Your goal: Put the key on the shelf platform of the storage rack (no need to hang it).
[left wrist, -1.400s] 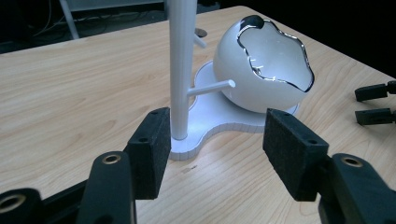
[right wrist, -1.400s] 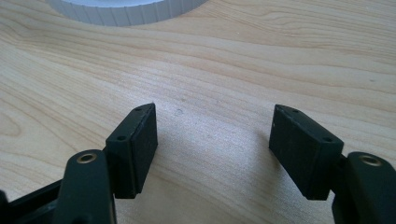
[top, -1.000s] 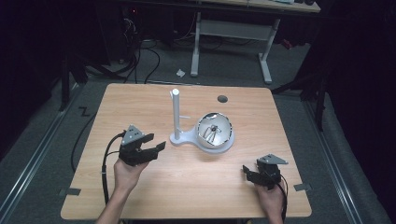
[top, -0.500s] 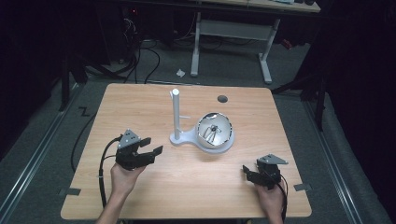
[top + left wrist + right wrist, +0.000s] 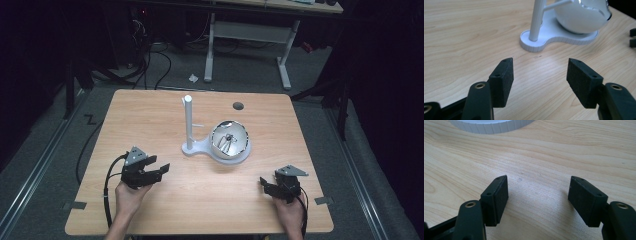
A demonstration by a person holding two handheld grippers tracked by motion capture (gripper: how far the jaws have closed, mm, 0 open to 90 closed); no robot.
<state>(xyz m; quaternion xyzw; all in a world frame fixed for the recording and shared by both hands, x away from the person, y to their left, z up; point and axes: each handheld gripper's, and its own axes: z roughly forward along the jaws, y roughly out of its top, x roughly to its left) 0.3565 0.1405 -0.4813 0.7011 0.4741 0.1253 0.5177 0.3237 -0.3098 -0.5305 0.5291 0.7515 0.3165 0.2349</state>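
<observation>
Left gripper [image 5: 159, 170] sits low at the near left of the table [image 5: 150, 115], jaws spread wide and nothing between them. From its own camera, the left gripper [image 5: 540, 75] looks straight up the wood at the white stand [image 5: 541, 41], which lies at about twelve o'clock, its upright post [image 5: 537, 20] rising just beyond the gap and the bowl [image 5: 581, 15] off toward one o'clock.

Over on the other side, the right gripper [image 5: 264, 186] rests at the near right edge, jaws also wide and empty. In its camera, the right gripper [image 5: 539, 200] has only bare wood between the pads, with the ribbed rim of the stand's base [image 5: 491, 126] up at eleven o'clock.

From above, the stand [image 5: 200, 147] sits mid-table, its long axis running left to right: post [image 5: 188, 120] at the left end, bowl [image 5: 230, 140] at the right. The left gripper looks the nearer to the post, at roughly one o'clock from it; the bowl lies at eleven from the right gripper, well apart.
</observation>
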